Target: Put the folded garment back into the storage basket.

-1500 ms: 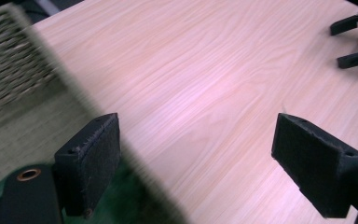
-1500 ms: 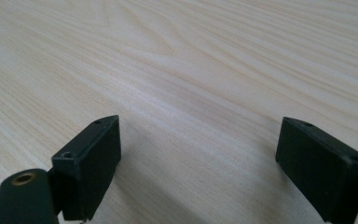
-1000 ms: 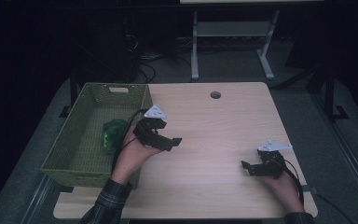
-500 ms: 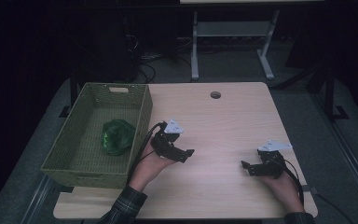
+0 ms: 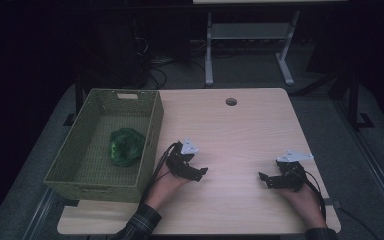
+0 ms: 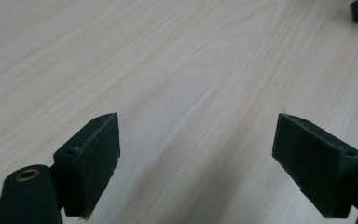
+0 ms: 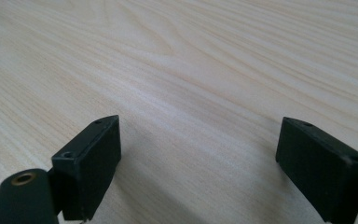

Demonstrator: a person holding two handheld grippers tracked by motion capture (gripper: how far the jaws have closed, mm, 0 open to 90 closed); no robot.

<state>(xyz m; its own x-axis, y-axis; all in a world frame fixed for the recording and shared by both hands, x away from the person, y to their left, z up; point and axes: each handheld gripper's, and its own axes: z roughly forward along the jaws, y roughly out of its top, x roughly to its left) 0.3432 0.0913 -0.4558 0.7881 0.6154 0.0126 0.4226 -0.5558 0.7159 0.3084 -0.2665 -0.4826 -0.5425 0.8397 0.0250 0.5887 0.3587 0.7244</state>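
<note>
The green lump (image 5: 125,146), crumpled, soft-looking, lies inside the woven basket (image 5: 150,131), approx mid-floor, nearer the basket's right wall. The left tongs (image 5: 198,172) sit outside that wall, just beside it on the worktop (image 5: 240,135), so the wall stands between tongs and lump; not touching either. The right tongs (image 5: 264,179) are well apart from the lump, over by the worktop's right side, near the front.

Both pairs stand wide w/ nothing between the pads. In the left gripper view the left tongs (image 6: 196,154) frame bare wood grain, and a dark corner of the other gripper shows at top right. Same bare wood in the right gripper view for the right tongs (image 7: 198,156).

Edges: basket takes the worktop's left strip and overhangs the left edge a bit. Between the two hands is open wood, plus all the middle and far part up to the round cable hole (image 5: 231,101) near the back edge.

Count: 1 basket, 1 green lump, 2 tongs, 1 hole.
</note>
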